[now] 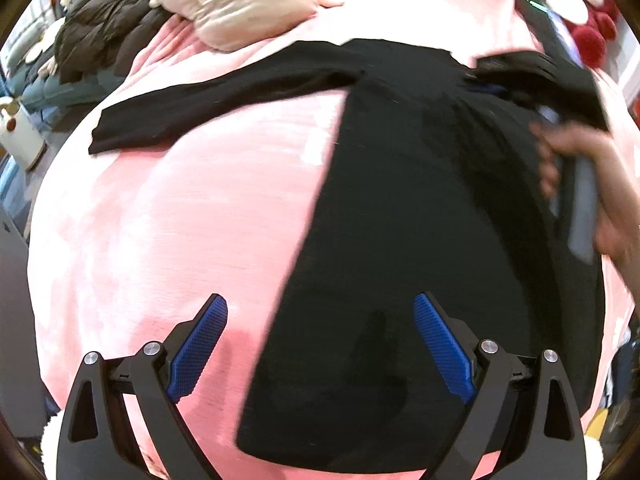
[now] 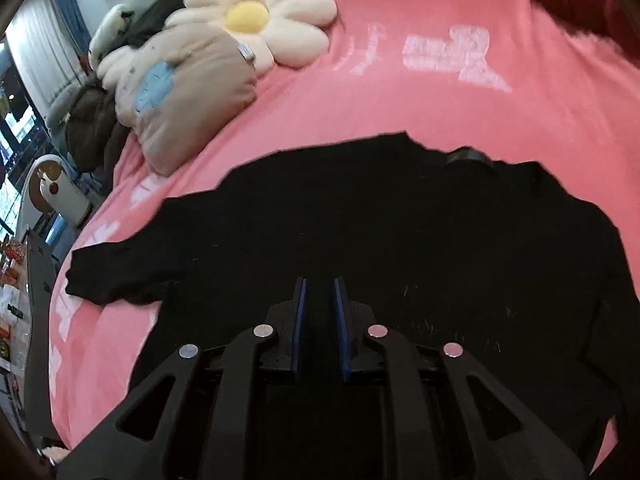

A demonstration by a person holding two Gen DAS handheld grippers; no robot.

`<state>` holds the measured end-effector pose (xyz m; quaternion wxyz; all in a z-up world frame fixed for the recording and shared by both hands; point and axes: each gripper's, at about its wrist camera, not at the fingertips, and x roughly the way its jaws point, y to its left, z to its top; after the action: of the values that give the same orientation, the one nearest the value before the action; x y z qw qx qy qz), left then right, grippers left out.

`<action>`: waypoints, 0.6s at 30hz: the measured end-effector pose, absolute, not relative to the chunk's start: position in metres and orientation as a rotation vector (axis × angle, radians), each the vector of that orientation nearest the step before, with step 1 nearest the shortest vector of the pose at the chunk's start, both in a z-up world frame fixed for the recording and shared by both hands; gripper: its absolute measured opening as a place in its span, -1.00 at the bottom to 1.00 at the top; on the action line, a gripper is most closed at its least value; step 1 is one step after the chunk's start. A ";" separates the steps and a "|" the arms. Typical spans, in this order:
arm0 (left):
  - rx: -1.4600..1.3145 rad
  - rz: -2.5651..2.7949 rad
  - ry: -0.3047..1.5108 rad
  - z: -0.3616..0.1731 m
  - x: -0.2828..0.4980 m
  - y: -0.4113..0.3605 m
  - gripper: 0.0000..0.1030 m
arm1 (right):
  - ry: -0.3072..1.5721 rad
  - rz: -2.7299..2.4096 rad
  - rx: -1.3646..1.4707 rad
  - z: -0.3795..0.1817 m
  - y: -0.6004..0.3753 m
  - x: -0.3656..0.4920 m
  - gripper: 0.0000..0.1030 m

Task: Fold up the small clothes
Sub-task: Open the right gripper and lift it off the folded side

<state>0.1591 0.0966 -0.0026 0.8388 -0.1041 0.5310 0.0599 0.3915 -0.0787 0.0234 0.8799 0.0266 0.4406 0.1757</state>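
Observation:
A black long-sleeved top [image 1: 420,208] lies spread on a pink bedspread [image 1: 180,220], its left sleeve [image 1: 208,108] stretched out to the left. My left gripper [image 1: 320,344] is open above the top's lower left edge. My right gripper [image 2: 320,316] hovers over the top's body [image 2: 400,232] with its blue pads [image 2: 301,320] nearly together; black cloth shows in the narrow gap, and I cannot tell whether it is pinched. In the left wrist view the right hand [image 1: 576,168] with its gripper body is over the top's right side, where cloth is lifted and bunched near the shoulder [image 1: 532,76].
A beige plush pillow [image 2: 188,96] and a daisy cushion [image 2: 260,12] lie at the bed's upper left. A brown puffer jacket [image 1: 108,28] lies past them. A red and white plush toy [image 1: 576,4] sits at the upper right. A white appliance [image 2: 60,192] stands beside the bed.

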 end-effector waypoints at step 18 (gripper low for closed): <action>-0.222 0.116 1.148 -0.010 0.157 0.087 0.79 | 1.005 0.032 0.095 -0.012 -0.251 0.407 -0.78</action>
<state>0.1574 0.0871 -0.0100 0.8323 -0.1049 0.5415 0.0549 0.4071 -0.2512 -0.0120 0.8752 0.0456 0.4813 0.0155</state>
